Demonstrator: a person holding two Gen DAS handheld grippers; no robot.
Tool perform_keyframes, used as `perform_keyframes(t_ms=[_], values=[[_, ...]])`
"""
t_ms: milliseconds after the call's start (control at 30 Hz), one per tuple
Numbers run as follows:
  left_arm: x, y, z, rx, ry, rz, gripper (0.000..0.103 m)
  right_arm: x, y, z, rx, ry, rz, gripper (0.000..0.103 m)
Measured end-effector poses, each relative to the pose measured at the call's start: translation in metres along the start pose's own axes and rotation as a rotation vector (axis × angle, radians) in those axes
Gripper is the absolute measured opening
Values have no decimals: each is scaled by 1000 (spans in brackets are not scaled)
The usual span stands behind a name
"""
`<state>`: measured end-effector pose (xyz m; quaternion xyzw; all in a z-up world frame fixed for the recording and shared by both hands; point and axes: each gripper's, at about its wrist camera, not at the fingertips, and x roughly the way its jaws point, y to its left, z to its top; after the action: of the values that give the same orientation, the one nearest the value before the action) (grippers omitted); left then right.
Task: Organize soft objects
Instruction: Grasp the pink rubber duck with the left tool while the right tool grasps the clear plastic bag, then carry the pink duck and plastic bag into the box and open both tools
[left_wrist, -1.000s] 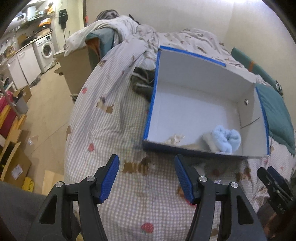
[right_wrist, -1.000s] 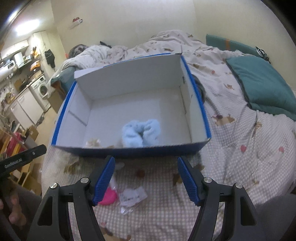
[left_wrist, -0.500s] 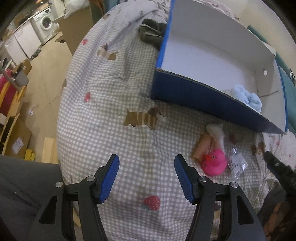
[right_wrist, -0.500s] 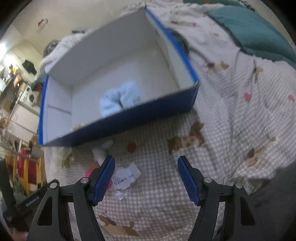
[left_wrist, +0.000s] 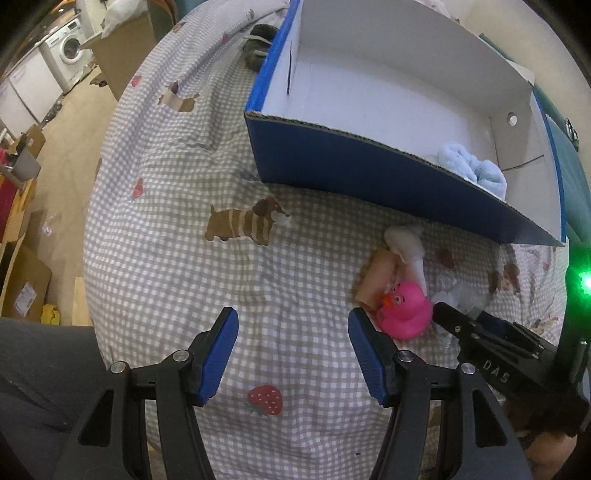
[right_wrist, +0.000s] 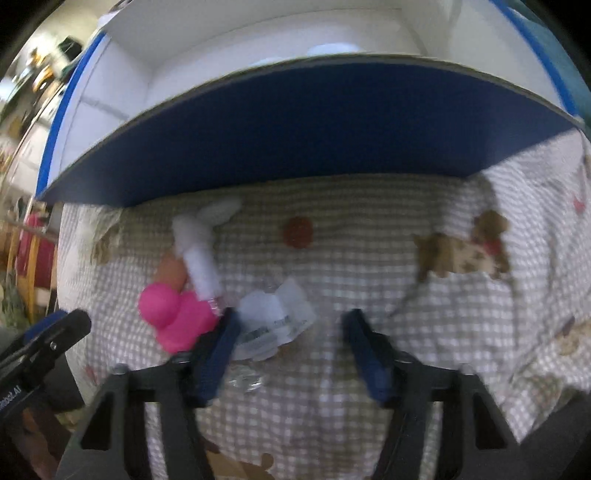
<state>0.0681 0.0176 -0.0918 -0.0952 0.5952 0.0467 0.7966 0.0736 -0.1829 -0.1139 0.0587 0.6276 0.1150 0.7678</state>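
Both grippers have descended toward the checked bed cover (left_wrist: 177, 280). The right gripper (right_wrist: 290, 339), fingers closing, straddles the clear plastic packet (right_wrist: 275, 321) beside the pink rubber duck (left_wrist: 404, 312); contact is not yet made. The left gripper (left_wrist: 293, 349) remains open and empty, so the packet likely goes next into the blue cardboard box (left_wrist: 369, 166).

The left gripper (left_wrist: 293, 341) hangs open over the checked blanket (left_wrist: 177, 206). Just beside its right finger lies a pink duck (left_wrist: 406, 312), touching a tan roll (left_wrist: 375, 282) and a white sock (left_wrist: 406, 245) near the blue box (left_wrist: 369, 173), which holds a pale-blue cloth (left_wrist: 476, 171).
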Motion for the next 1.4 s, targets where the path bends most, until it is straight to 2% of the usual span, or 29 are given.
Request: perform_keyframes(t_ms=[67, 133, 200, 367, 467, 600, 733, 833, 933, 967, 1033, 1100, 1133, 1400], values=[[3, 0, -1, 3, 8, 2, 59, 2, 7, -1, -17, 8, 25, 43], [6, -1, -3, 10, 16, 8, 59, 2, 12, -2, -38, 15, 49, 25], [7, -2, -4, 16, 19, 12, 59, 0, 17, -3, -56, 9, 64, 16], [7, -9, -8, 52, 4, 24, 59, -27, 20, -5, -44, -96, 63, 15], [7, -22, -10, 96, -6, -2, 59, -43, 9, -6, 3, -159, 45, 15], [8, -50, -8, 178, -21, -60, 59, -49, -22, 0, 92, -164, 54, 15], [21, -80, -3, 273, -2, -58, 58, -46, -28, 3, 124, -149, 74, 15], [32, -88, 1, 272, 28, -90, 58, -44, -27, 5, 113, -148, 75, 15], [40, -92, 6, 266, 19, -90, 58, -44, -26, 4, 109, -149, 77, 15], [41, -94, 6, 269, 24, -96, 56, -45, -28, 3, 109, -148, 78, 15], [44, -97, 8, 273, 30, -119, 43, -45, -28, 4, 107, -144, 80, 15], [43, -102, 8, 283, 28, -129, 39, -44, -27, 5, 104, -143, 79, 15], [41, -104, 8, 292, 17, -122, 29, -44, -27, 5, 102, -144, 77, 15], [28, -95, 13, 277, -2, -121, 29, -41, -26, 5, 99, -141, 63, 15]])
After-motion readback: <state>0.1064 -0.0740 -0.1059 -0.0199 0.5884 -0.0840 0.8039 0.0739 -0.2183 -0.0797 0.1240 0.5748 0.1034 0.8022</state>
